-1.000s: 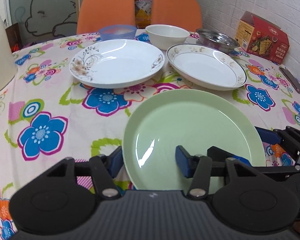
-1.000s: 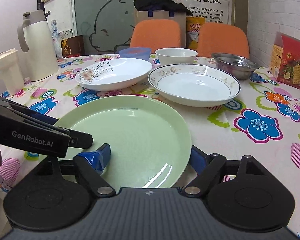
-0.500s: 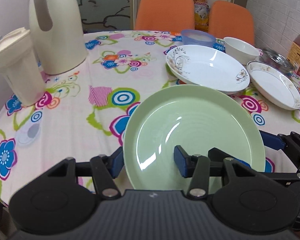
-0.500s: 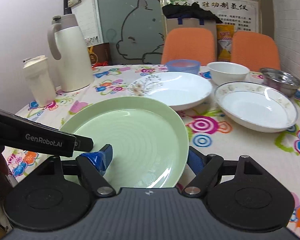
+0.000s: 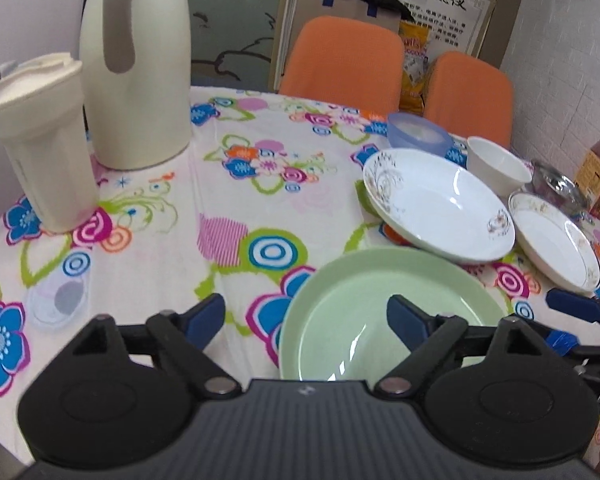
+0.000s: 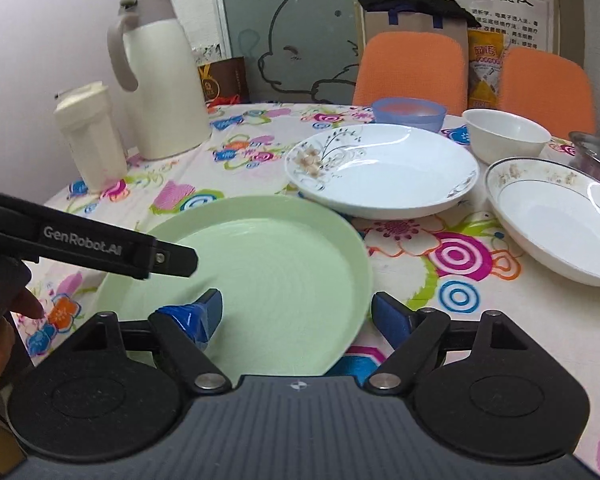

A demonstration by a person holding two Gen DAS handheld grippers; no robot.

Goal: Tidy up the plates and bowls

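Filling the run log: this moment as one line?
green plate on tablecloth | left tongs open astride its rim | right tongs open astride its rim

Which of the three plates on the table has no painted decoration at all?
The green plate, nearest the cameras. It is plain, while the white plate with a flower sprig and the white plate with a patterned rim are both decorated.

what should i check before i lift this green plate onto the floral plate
1. Left hand-held gripper straddles the green plate at its left rim: ok.
2. Right hand-held gripper straddles its right rim: ok.
3. Either one shut on the rim: not ok, both open.
4. Floral plate empty: ok.
5. Green plate clear of the floral plate's near edge: cannot tell.
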